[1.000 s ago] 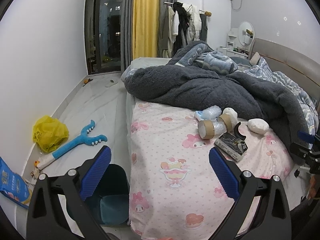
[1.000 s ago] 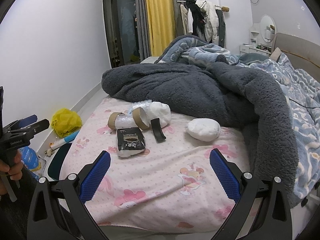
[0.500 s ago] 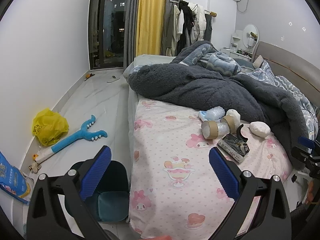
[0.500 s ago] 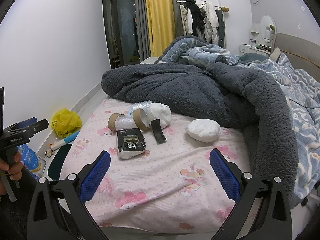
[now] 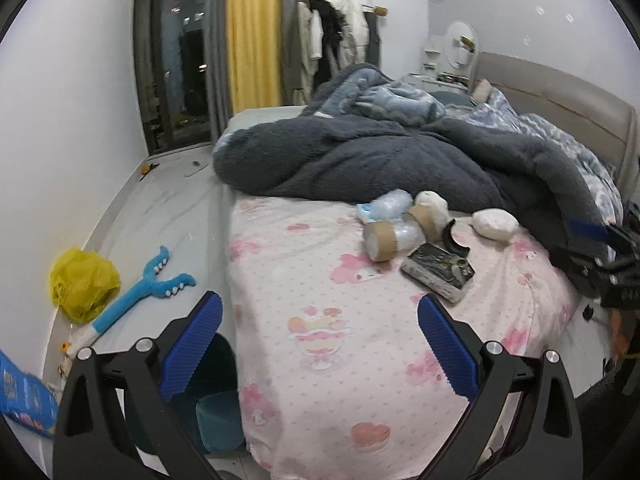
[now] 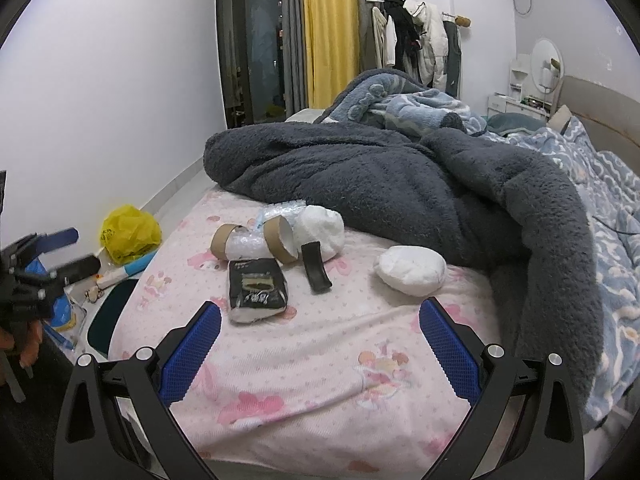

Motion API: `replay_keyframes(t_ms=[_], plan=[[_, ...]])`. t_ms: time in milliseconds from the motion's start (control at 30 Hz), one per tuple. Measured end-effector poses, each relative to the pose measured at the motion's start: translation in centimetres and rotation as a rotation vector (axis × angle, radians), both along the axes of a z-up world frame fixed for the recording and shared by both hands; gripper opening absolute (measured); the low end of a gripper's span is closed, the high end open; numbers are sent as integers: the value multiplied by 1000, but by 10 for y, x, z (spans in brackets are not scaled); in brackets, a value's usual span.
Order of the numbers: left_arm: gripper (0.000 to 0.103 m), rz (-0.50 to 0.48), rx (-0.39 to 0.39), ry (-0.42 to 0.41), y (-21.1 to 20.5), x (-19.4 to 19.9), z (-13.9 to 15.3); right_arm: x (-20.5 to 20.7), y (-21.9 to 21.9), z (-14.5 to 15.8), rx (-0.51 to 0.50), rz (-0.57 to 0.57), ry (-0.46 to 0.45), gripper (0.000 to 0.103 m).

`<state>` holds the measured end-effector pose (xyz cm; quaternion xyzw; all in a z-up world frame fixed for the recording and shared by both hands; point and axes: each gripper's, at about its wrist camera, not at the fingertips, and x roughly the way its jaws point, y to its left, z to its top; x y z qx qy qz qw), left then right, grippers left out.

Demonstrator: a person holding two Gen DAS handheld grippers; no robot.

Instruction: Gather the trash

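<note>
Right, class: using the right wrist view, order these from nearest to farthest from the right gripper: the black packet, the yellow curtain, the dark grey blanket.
1. black packet: on the pink sheet, just ahead of the right gripper, towards its left finger.
2. dark grey blanket: heaped across the bed beyond the packet.
3. yellow curtain: at the far wall, beside the dark window.

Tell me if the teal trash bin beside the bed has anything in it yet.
Cannot tell. The trash bin stands open-topped on the floor by the bed, but the left tongs hide much of its inside.
</note>
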<state>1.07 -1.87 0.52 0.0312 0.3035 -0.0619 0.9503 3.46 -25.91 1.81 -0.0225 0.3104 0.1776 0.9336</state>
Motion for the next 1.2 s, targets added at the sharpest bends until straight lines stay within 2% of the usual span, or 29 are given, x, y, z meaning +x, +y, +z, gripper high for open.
replay_keyframes(t_ms=[333, 467, 700, 833, 967, 1067, 1100, 1133, 1200], plan=[[98, -112, -1, 37, -37, 25, -19, 47, -17, -16, -9, -41, 47, 100], [90, -132, -26, 61, -45, 36, -23, 68, -22, -21, -25, -56, 56, 100], [85, -170, -20, 111, -63, 55, -38, 108, -22, -38, -102, -71, 87, 100], [85, -201, -7, 134, -73, 63, -45, 124, -25, -48, -109, -84, 124, 100], [78, -216, -12, 159, -78, 70, -51, 136, -29, -57, -119, -98, 158, 100], [77, -222, -14, 164, -83, 74, -53, 144, -34, -63, -105, -105, 190, 100], [77, -224, -17, 166, -85, 76, -54, 147, -35, -66, -101, -104, 202, 97], [77, -226, -20, 169, -86, 79, -55, 149, -35, -68, -100, -102, 210, 88], [79, -227, -35, 174, -89, 84, -56, 153, -36, -72, -106, -100, 231, 79]])
